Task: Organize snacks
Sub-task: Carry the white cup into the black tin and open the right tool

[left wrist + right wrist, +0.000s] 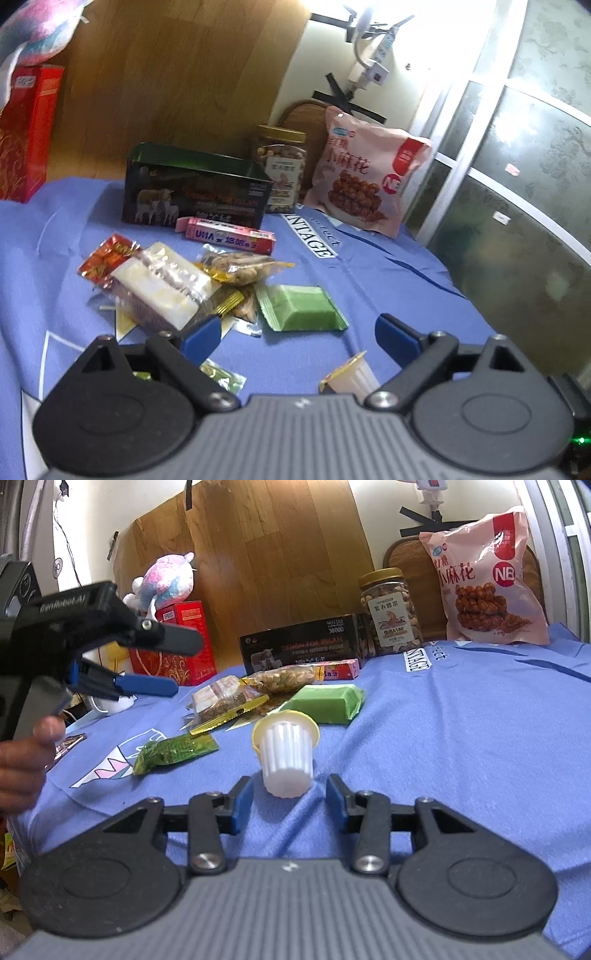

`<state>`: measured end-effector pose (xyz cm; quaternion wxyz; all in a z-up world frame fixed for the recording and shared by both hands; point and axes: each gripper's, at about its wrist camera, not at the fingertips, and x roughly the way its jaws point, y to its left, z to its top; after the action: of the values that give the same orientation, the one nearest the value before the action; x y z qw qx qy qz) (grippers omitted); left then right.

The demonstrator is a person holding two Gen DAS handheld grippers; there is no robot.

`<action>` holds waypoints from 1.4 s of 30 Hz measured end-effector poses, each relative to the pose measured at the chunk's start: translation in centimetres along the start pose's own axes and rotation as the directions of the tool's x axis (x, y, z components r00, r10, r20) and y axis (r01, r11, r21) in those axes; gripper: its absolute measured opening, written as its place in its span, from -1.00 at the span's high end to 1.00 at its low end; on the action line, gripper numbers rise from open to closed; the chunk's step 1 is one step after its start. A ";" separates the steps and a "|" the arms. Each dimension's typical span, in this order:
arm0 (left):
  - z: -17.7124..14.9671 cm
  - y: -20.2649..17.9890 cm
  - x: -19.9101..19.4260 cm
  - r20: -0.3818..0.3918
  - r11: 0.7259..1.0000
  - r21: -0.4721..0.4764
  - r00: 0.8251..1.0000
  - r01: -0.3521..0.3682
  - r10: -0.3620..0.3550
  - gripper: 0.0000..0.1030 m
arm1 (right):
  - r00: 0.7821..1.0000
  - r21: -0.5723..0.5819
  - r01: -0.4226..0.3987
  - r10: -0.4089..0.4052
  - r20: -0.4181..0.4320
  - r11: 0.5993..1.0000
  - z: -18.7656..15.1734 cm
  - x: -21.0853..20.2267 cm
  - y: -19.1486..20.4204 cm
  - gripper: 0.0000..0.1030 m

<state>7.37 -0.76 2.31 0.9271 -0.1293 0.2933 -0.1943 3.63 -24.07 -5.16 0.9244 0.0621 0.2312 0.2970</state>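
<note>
The right gripper (290, 801) stands with its blue pads parted, one on each side of a white ribbed jelly cup (286, 755) that lies tipped on the blue cloth (461, 738), its yellow-rimmed top turned away; a gap shows between each pad and the cup, so it is released rather than grasped. The left gripper (295, 334) hovers over the cloth with its jaws spread wide and nothing between them; in the right wrist view it hangs at the far left, held by a hand (22, 760). Just beyond the cup is a heap of small snacks: a green wrapped block (327, 703), a clear bag of nuts (284, 677) with yellow ends, a brown layered cake in clear wrap (221, 698), and, nearer and to the left, a small green packet (171, 751). A long pink box (340, 670) lies behind the heap, just in front of a dark box printed with sheep (303, 648). Right of that box stands a clear jar of nuts (391, 614) with a gold lid, and further right a big pink bag of fried twists (487, 579) leans upright. At the far left a red box (184, 642) stands with a pastel plush toy (168, 579) on top. A wooden panel (277, 554) covers the wall behind.
</note>
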 end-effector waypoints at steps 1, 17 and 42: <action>0.0 -0.1 0.2 -0.009 1.000 0.007 1.000 0.006 -0.006 -0.81 | 1.000 -0.009 0.004 -0.004 -0.002 1.000 0.0 0.0 0.1 0.09; -1.4 -2.2 6.6 -0.231 0.990 0.078 0.968 0.120 -0.099 0.11 | 0.997 -0.208 0.065 -0.073 -0.035 0.976 1.3 1.9 2.4 0.37; 18.5 12.7 17.3 0.027 0.983 -0.086 0.986 -0.161 0.164 0.00 | 0.999 -0.131 -0.043 0.039 -0.034 0.990 21.4 23.8 -2.4 0.34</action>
<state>34.99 5.29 3.97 0.9385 -0.1468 0.2948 -0.1033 31.87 -11.80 3.84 0.9164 0.0010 0.2244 0.3314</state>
